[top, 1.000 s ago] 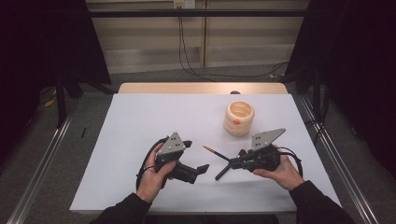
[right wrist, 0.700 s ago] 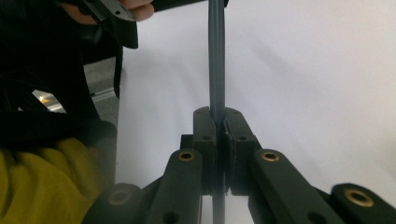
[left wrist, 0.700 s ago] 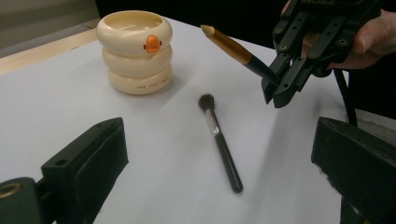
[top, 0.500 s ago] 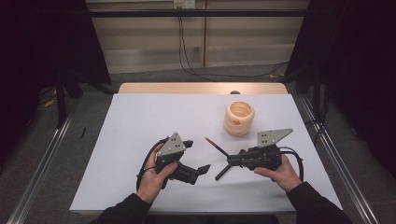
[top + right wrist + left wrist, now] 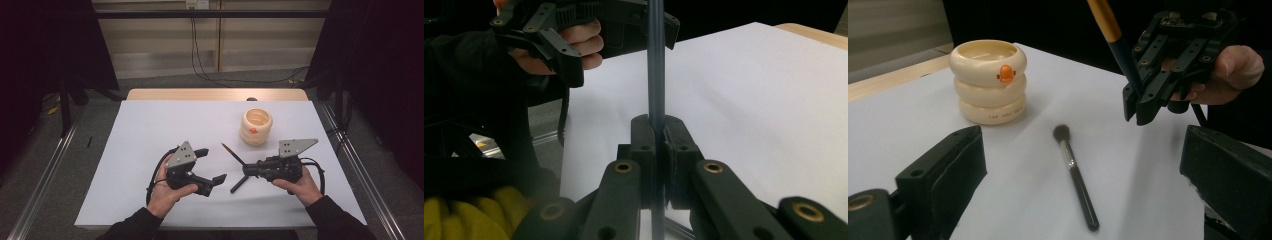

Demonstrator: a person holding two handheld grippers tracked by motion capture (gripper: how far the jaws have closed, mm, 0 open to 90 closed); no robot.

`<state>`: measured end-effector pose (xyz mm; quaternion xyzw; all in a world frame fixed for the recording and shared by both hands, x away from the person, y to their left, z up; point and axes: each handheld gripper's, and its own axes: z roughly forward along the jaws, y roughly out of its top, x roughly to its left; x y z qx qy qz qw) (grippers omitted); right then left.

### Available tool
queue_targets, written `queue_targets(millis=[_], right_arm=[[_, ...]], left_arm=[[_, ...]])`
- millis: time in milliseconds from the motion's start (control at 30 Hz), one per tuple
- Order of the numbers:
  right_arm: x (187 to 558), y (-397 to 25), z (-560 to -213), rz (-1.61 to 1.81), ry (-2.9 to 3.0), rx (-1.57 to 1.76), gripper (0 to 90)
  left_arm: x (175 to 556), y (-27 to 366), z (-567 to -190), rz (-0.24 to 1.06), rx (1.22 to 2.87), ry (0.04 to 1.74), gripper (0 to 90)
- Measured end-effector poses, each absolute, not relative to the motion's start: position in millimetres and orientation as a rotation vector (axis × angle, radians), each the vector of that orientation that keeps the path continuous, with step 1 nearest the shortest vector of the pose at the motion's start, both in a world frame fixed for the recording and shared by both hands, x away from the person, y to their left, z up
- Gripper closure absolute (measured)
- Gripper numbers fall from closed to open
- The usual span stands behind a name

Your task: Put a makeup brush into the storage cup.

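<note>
Nearest the lower edge of the high view, the left tool (image 5: 211, 165) sits just left of centre with its jaws spread and nothing between them, seemingly waiting its turn. Right of centre, the right tool (image 5: 246, 170) pinches a slim brush (image 5: 233, 154) partway along its handle, its jaws pressed together on the dark shaft, probably to lift it toward the cream ringed holder (image 5: 256, 127) standing farther up the tabletop (image 5: 150, 125). From above, the held brush looks almost flat; the left gripper view shows it raised clear at upper right, and also a second brush (image 5: 1075, 176) lying on the white surface at centre, bristles toward the holder. The right gripper view confirms the clamp on the shaft (image 5: 655, 70).
</note>
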<state>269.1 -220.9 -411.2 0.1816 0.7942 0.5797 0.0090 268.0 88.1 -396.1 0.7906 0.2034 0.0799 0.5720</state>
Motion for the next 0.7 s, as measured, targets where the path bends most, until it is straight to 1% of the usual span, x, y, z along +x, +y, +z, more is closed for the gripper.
queue_targets(millis=[200,233,267,333,433,500,567,700], right_arm=[[269,-220,-412,1.817,2.476,0.569,84.8],[269,-220,-412,1.821,2.476,0.568,84.8],[269,-220,-412,1.817,2.48,0.562,84.8],[268,-218,-412,1.812,2.482,0.56,84.8],[269,-216,-413,1.808,2.496,0.556,84.8],[269,-215,-415,1.8,2.498,0.557,84.8],[269,-215,-415,1.793,2.493,0.563,84.8],[269,-217,-412,1.802,2.461,0.576,84.8]], left_arm=[[268,85,-393,0.212,1.775,0.453,6.8],[269,86,-392,0.218,1.792,0.457,7.1],[269,84,-391,0.205,1.776,0.453,7.8],[269,83,-388,0.206,1.783,0.456,11.2],[270,79,-382,0.211,1.785,0.426,12.9],[274,76,-376,0.198,1.766,0.417,18.5],[277,74,-369,0.2,1.781,0.425,20.0],[280,71,-364,0.196,1.766,0.426,26.4]])
